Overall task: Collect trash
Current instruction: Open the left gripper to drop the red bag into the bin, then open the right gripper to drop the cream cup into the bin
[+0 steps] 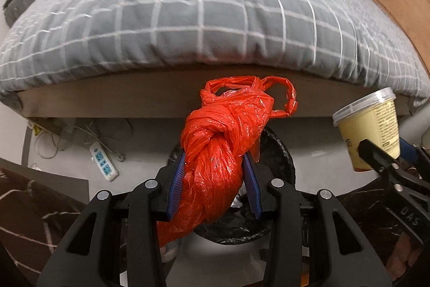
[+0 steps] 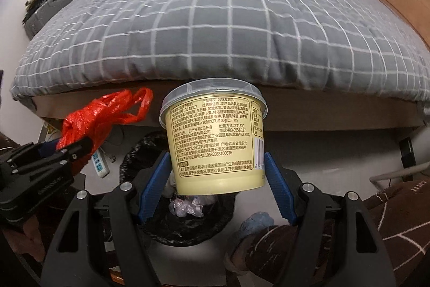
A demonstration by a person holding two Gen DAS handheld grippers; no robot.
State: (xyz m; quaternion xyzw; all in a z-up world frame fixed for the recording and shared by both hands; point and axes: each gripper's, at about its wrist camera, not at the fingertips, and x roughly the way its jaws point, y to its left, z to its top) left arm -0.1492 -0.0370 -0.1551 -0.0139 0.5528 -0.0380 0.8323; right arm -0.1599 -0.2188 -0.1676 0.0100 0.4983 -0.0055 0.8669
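The red plastic bag (image 1: 215, 152), knotted and crinkly, looks light, soft and squashy, so I judge a pinch just below the knot suits it best. The left gripper (image 1: 215, 176) has its jaws narrowed onto exactly that bunch, holding it above the black-lined bin (image 1: 279, 160) at the foot of the bed (image 1: 204, 18). At three o'clock, the right gripper (image 2: 217, 174) has its jaws spread wide, clamping the lower wall of a lidded yellow tub (image 2: 215, 136): light, fairly stiff, probably slick, and crushable if squeezed hard.
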